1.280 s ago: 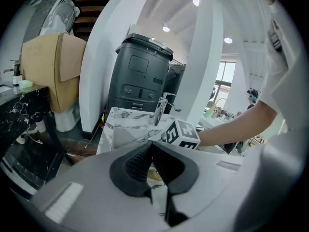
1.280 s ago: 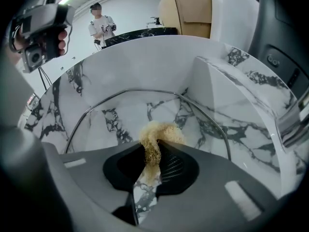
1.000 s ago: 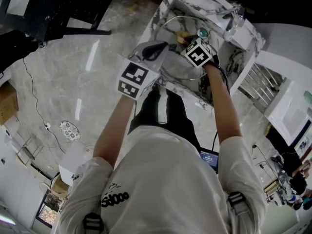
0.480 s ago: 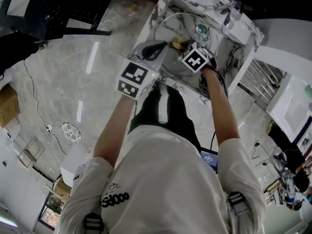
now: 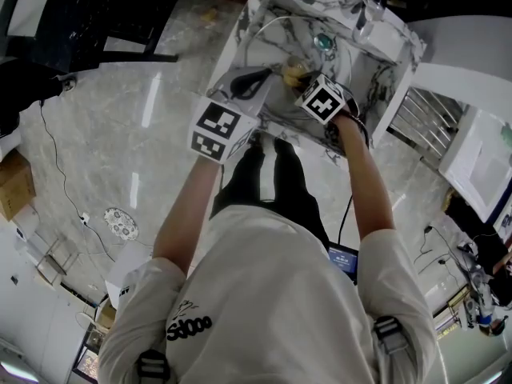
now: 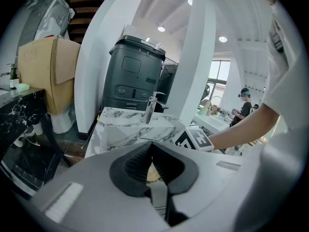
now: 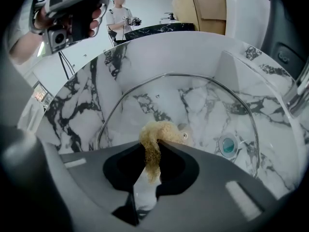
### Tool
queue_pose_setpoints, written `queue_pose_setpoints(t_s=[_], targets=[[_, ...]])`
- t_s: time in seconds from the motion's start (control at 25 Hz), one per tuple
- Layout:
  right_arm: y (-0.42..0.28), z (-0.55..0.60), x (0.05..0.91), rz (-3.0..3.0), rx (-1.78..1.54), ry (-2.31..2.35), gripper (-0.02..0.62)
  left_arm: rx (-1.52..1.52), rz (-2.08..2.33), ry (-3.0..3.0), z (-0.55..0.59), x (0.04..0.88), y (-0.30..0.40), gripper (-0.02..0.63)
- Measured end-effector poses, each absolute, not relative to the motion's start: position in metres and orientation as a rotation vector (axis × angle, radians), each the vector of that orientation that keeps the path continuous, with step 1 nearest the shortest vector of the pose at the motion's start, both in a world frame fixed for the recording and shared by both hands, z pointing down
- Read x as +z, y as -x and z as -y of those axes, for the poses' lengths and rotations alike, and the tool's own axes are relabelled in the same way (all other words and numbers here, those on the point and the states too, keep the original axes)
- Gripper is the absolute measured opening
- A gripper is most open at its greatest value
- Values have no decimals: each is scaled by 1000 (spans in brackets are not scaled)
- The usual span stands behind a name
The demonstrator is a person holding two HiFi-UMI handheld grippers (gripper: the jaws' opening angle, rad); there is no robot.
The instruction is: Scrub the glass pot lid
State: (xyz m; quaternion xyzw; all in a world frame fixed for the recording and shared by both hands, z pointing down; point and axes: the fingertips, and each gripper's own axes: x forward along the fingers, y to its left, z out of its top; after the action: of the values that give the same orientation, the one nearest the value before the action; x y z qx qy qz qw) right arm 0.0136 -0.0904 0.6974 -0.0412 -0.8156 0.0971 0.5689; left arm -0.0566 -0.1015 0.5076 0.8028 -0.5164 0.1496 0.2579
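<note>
The glass pot lid (image 7: 193, 105), clear with a metal rim, stands tilted inside the marble sink (image 7: 96, 76). A frayed tan scrubber (image 7: 157, 132) presses against the lid near its centre screw, with my right gripper (image 7: 153, 141) shut on it. In the head view the scrubber (image 5: 294, 74) shows just ahead of the right gripper (image 5: 302, 82). My left gripper (image 5: 254, 80) is at the lid's near-left rim (image 5: 264, 26), shut on its edge. In the left gripper view its pads (image 6: 145, 158) meet on the thin rim.
A teal drain plug (image 7: 227, 144) sits in the sink floor behind the lid. A chrome faucet (image 6: 150, 108) rises at the sink's far side. A dark appliance (image 6: 135, 76) and a cardboard box (image 6: 43, 71) stand beyond. A person (image 7: 120, 13) stands in the background.
My right gripper has drawn the scrubber across the lid, away from the drain and toward the sink's near side. The left gripper has kept its hold on the rim.
</note>
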Motion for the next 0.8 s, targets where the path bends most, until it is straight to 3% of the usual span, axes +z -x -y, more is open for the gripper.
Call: queue_pose_setpoints(t_s=[0.8], targets=[[-44,158,701,1903,269,-144,54,416,1388,-2177,106,509,58,11]])
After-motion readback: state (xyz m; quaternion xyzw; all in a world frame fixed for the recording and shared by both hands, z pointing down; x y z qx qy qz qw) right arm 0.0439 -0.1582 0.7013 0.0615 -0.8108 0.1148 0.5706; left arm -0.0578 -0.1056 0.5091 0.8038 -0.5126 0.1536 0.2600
